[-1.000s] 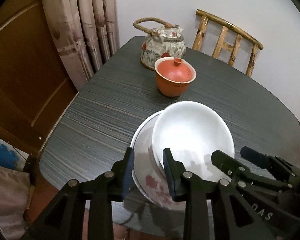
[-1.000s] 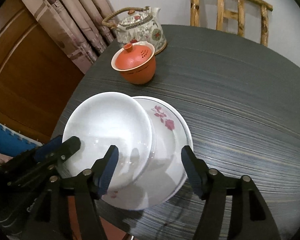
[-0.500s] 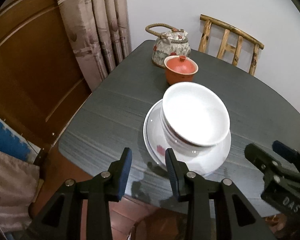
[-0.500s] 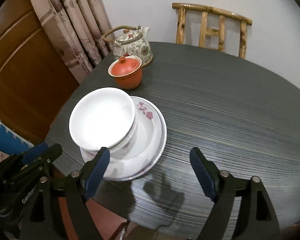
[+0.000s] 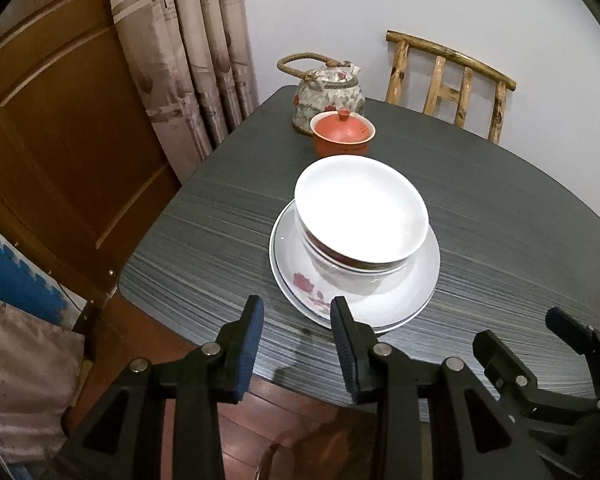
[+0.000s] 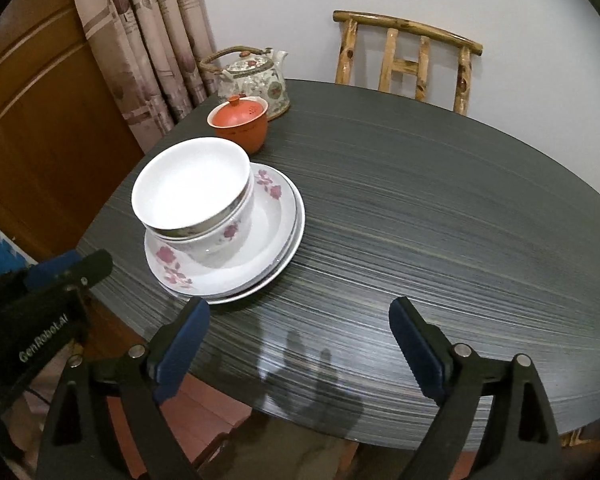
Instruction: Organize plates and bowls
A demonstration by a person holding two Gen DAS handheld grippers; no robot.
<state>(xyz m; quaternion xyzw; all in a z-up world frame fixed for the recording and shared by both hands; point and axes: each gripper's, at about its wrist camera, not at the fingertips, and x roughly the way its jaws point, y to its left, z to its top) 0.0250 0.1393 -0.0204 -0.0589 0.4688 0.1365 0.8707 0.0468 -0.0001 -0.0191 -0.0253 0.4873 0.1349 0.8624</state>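
White bowls sat nested on floral plates on the dark tabletop. Left tongs gaped partway, empty. Right tongs were opening, nothing between them.

Dark grey streaked table w/ rounded corners is carrying everything. Sitting directly on it near the front-left corner: white plates, stacked, floral print, w/ bowls on top. Behind them, twd the far-left corner, an orange lidded cup is standing just in front of a floral teapot, the two nearly touching. Rest of the tabletop is showing bare wood-grain streaks.
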